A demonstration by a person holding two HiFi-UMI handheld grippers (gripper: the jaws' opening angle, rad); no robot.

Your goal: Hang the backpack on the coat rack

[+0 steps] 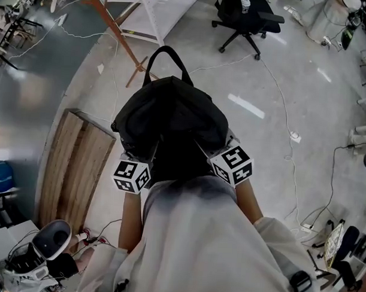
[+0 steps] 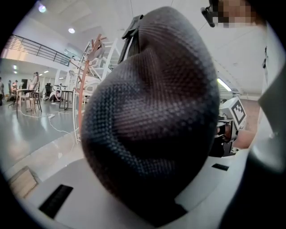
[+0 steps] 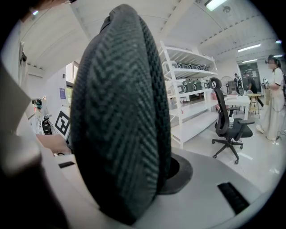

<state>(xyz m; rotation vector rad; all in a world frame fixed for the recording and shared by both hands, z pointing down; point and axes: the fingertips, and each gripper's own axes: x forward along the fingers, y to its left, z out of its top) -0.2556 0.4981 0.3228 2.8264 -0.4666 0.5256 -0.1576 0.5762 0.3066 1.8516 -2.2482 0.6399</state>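
We hold the bag [image 1: 172, 121] clear of the floor [image 1: 281, 86], L gripper [image 1: 136, 162] and R gripper [image 1: 222, 151] each clamped on its fabric, one per side. Prob. so the top loop [image 1: 168, 55] stands free for the rack [image 2: 81, 98], well ahead.

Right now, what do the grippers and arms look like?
Each gripper carries a white cube with black square markers: left cube, right cube. Bodies are smooth light grey with black rectangular slots: left body, right body. Sleeves are loose and white.
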